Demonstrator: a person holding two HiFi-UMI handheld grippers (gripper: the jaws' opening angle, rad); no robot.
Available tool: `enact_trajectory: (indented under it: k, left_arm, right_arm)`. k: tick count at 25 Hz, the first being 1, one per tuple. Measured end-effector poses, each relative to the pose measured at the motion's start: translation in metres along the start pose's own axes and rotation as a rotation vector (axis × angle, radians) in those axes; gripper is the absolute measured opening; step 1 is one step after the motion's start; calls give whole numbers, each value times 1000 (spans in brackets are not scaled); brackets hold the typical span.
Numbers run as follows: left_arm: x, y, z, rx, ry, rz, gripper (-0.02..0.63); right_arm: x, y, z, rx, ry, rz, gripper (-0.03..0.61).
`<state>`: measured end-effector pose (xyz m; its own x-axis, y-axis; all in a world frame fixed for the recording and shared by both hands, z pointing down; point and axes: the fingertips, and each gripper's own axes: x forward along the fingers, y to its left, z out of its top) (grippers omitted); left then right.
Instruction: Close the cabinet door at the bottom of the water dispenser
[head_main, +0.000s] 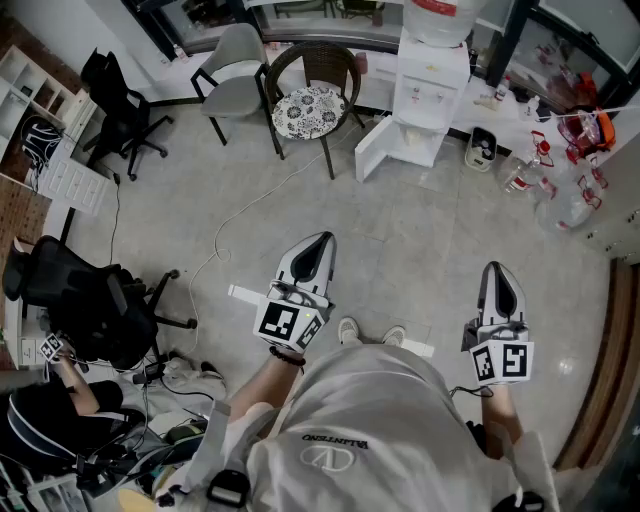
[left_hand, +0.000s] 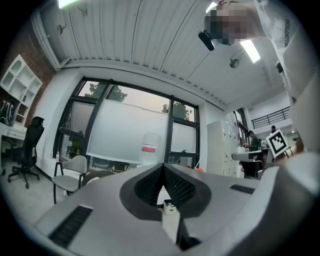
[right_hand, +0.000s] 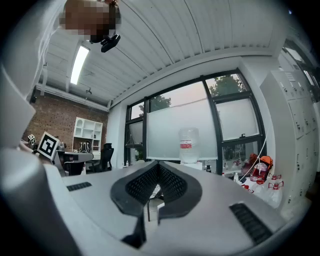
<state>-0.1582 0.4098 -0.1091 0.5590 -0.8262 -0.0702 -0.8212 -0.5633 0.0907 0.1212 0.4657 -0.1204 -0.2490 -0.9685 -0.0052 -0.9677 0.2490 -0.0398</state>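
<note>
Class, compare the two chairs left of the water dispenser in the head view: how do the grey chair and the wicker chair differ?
The grey chair has a plain, smooth grey seat and back; the wicker chair has a dark woven, rounded back and a flower-patterned cushion. The wicker chair stands nearer the water dispenser; the grey chair is farther left. Both stand upright, unoccupied, on thin dark legs.
</note>
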Motion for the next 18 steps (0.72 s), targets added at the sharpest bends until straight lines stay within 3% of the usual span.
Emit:
enact_trajectory:
  k: [18]
  left_arm:
    - [-4,24,9,-28,-15,-8,3]
  right_arm:
    - [20,27,10,23,18,17,17]
